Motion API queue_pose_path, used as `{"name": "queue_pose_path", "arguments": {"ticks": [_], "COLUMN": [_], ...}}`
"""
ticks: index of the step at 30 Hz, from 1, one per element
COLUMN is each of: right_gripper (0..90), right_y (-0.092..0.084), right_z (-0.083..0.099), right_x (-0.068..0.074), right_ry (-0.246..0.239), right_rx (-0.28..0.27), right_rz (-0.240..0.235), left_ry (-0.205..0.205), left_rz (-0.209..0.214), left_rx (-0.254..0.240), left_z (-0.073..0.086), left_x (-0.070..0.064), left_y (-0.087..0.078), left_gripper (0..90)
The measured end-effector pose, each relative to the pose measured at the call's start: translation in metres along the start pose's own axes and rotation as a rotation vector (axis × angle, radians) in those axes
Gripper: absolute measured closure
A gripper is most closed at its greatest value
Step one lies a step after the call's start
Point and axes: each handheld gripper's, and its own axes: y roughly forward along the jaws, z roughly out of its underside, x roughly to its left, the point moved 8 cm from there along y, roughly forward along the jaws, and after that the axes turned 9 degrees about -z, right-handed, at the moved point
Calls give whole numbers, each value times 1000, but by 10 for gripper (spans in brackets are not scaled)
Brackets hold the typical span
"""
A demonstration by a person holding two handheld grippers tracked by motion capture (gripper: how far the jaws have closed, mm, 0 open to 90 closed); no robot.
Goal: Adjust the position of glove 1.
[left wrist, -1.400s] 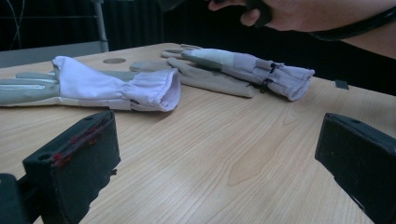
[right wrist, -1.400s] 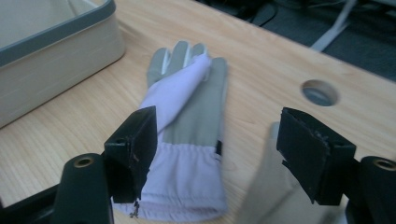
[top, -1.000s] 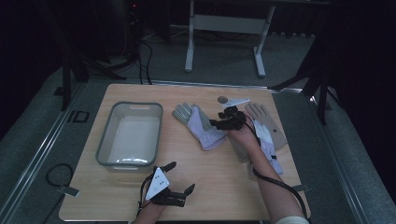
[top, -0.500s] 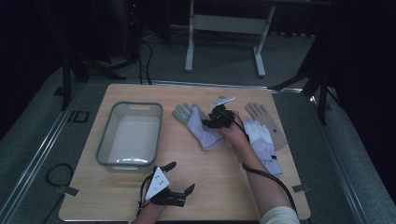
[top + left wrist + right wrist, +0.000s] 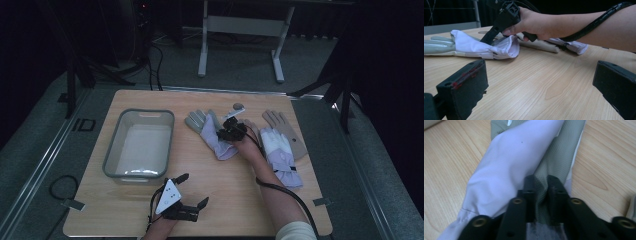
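A light wooden table [image 5: 240,200] carries a clear plastic bin [image 5: 140,145]. To the right of the bin lies a white and grey glove [image 5: 212,132], and well to the right of it a second glove [image 5: 280,150]. A small dark round object [image 5: 238,106] sits beyond the first glove.

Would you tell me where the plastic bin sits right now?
In the high view, the plastic bin sits on the table's left half, left of the nearer glove.
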Motion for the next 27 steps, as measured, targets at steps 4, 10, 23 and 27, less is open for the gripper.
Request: {"name": "queue_pose_path", "arguments": {"ticks": [4,10,23,27], "right_gripper": [865,874,874,872], "right_y": [-2,-22,-77,-88], "right_z": [-1,-2,16,23], "right_x": [3,15,53,60], "right_ry": [80,201,379,400], "right_rx": [-8,-100,-266,-287], "right_rz": [17,58,128,174], "left_ry": [-5,-11,-5,-5], "left_rz": [-3,-5,-11,-12], "left_rx": [1,-3,-3,-3], "left_z": [0,0,0,0], "left_x": [1,1,1,1], "left_y": [0,0,0,0], "left_gripper": [0,0,0,0]}}
